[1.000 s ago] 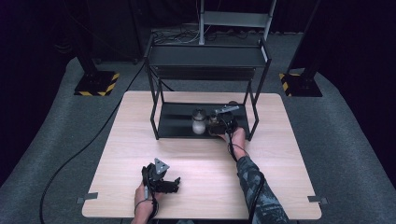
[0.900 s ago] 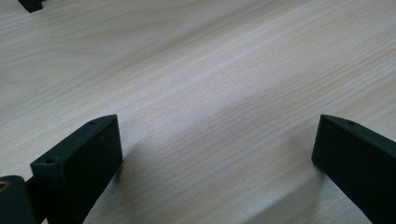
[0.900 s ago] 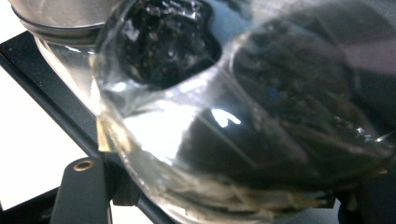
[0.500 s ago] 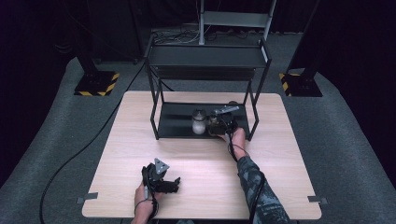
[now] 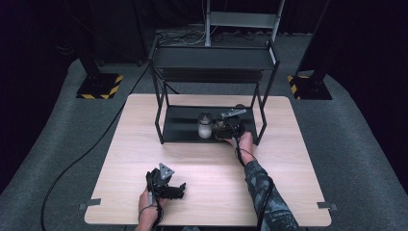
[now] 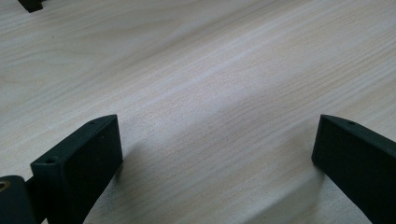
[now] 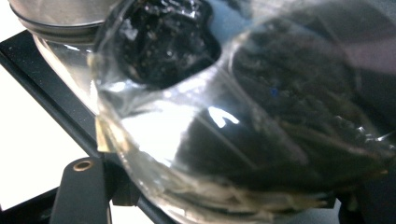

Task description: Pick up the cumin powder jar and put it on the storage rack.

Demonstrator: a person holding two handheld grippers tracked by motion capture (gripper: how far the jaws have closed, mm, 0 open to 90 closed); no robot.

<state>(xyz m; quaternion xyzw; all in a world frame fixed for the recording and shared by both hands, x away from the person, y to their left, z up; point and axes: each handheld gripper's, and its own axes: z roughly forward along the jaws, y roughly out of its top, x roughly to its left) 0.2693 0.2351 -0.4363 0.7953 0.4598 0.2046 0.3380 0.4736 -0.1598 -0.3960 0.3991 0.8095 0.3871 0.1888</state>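
Note:
A glass jar with dark contents (image 5: 222,130) stands on the lower tier of a black metal rack (image 5: 180,126), and my right gripper (image 5: 227,128) is shut on it. In the right gripper view that jar (image 7: 261,116) looms very close, tilted across the picture, its metal lid (image 7: 56,18) at the top left. A second jar with pale contents (image 5: 205,126) stands just left of it on the same tier. My left gripper (image 5: 180,190) rests on the wooden table (image 5: 288,163) near the front edge. Its jaws are open, with bare wood between them in the left gripper view (image 6: 217,154).
The rack's upper shelf (image 5: 211,58) overhangs the lower tier, and its posts (image 5: 159,110) stand at the corners. A sleeved forearm (image 5: 262,192) reaches from the front edge to the rack. Cables trail off the table's left side across the grey floor (image 5: 72,159).

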